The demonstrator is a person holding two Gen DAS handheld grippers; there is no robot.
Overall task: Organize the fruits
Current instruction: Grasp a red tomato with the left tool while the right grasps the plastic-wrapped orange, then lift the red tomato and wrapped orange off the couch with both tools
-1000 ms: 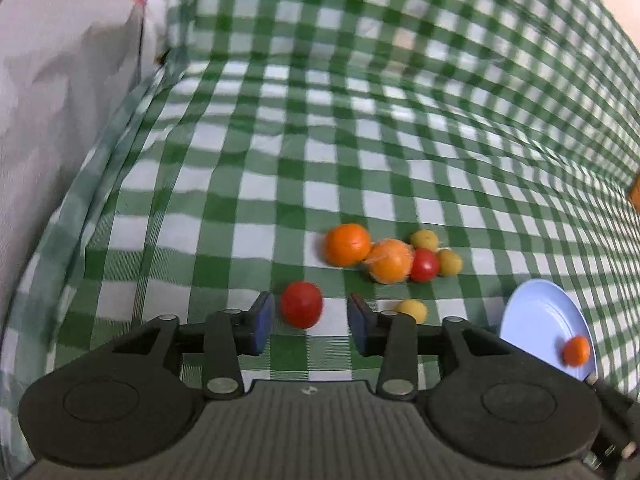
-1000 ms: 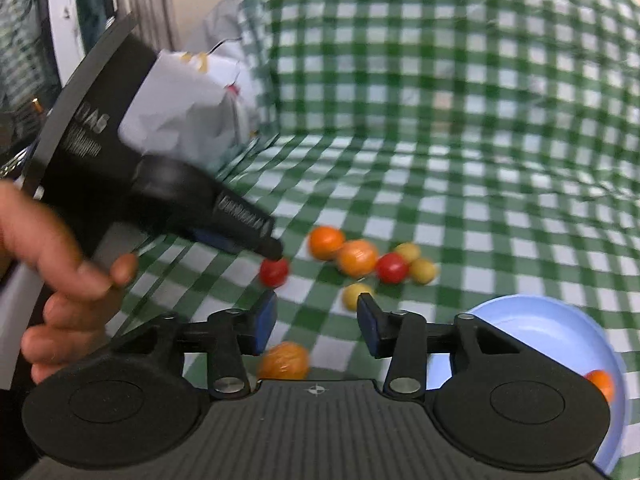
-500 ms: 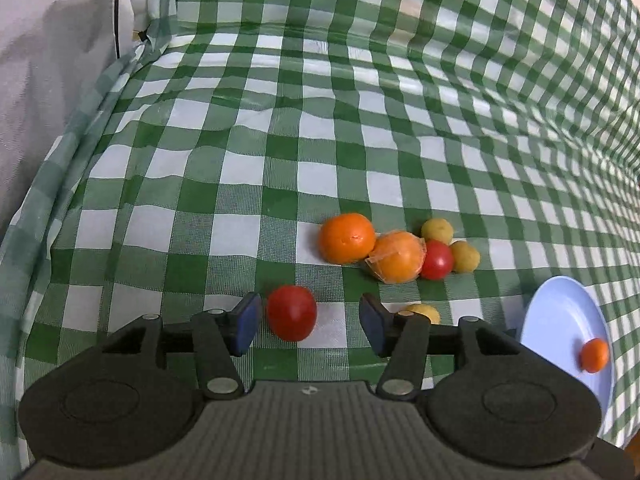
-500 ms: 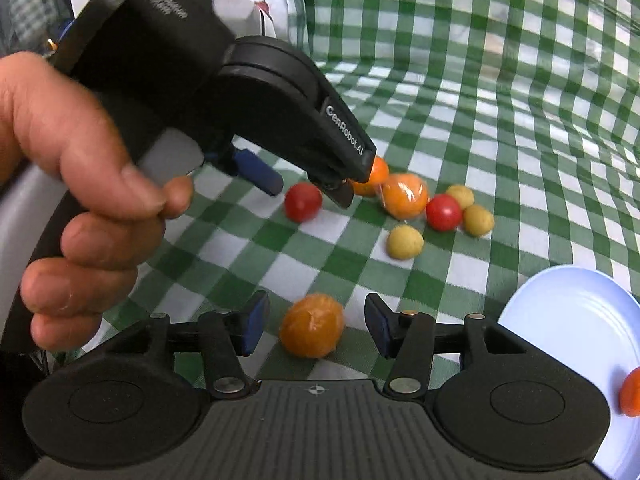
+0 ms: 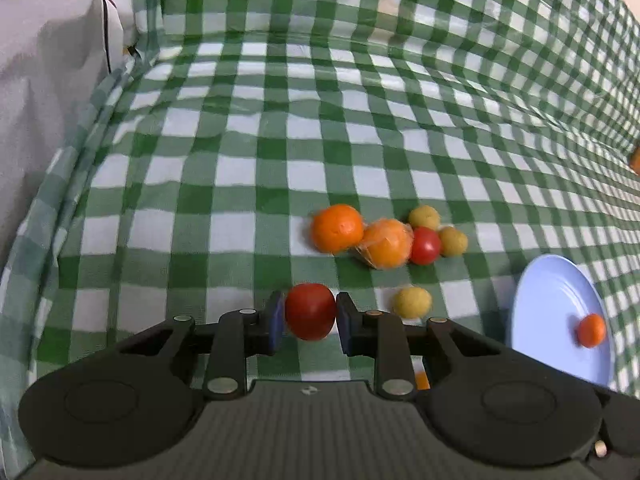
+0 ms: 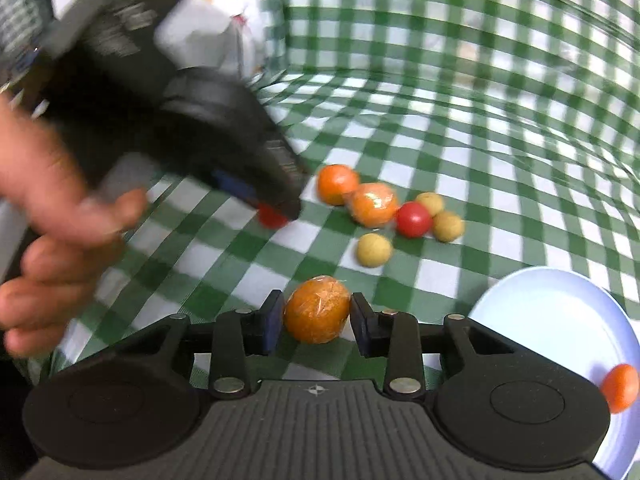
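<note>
My left gripper (image 5: 310, 316) is shut on a red tomato (image 5: 310, 311), pads touching both its sides. It also shows in the right wrist view (image 6: 272, 210), blurred, over the tomato (image 6: 270, 218). My right gripper (image 6: 316, 322) is shut on a wrapped orange (image 6: 317, 314). A cluster lies on the checked cloth: an orange (image 5: 337, 228), a wrapped orange (image 5: 386, 243), a red tomato (image 5: 425, 245) and yellow fruits (image 5: 412, 301). A light blue plate (image 5: 552, 312) holds a small orange fruit (image 5: 591, 330).
A white and grey bag (image 5: 44, 60) stands at the left edge of the cloth. The green checked cloth (image 5: 320, 100) rises up the back. The plate also shows in the right wrist view (image 6: 560, 320) at lower right.
My left gripper closed on the red tomato. My right gripper moved forward and its jaws closed around the wrapped orange.
</note>
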